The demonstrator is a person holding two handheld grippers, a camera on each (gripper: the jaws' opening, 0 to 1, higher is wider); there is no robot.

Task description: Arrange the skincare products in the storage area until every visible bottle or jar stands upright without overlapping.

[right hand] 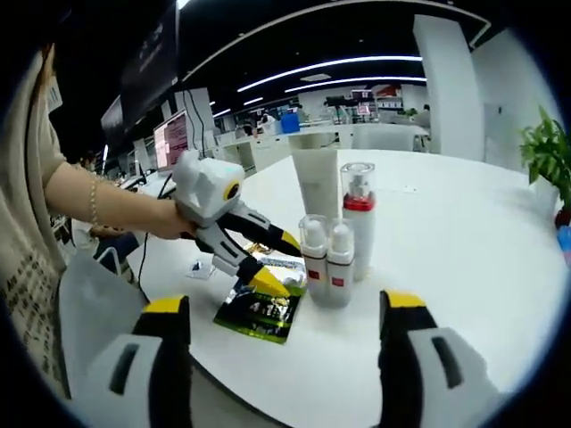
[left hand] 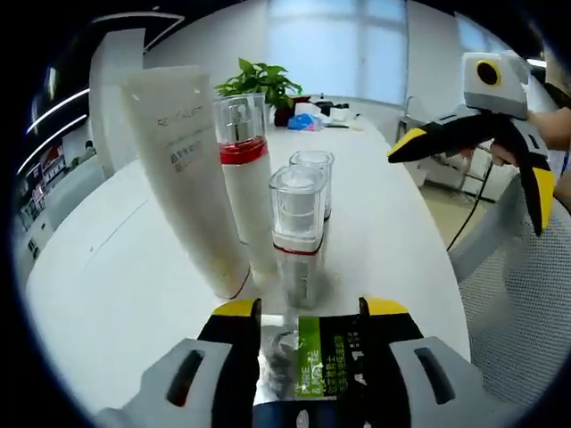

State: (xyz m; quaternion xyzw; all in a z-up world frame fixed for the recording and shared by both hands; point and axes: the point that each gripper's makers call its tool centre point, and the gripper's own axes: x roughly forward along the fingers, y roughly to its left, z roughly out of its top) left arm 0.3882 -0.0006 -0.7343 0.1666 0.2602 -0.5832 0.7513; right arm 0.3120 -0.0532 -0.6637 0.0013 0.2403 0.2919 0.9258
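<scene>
Bare table (right hand: 464, 259) lies open right of the clustered bottles (right hand: 343, 232).

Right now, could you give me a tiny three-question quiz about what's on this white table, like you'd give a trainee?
1. True or false: the white tube lies flat on the table.
2. What are the left tongs closed on? A) a green and black sachet B) the pump bottle C) nothing
3. How many small clear-capped bottles stand in front of the red-banded pump bottle?

Key
1. False: it stands on end, leaning a little.
2. A: the sachet sits between the jaws; the right tongs stand open.
3. Two, side by side.
</scene>
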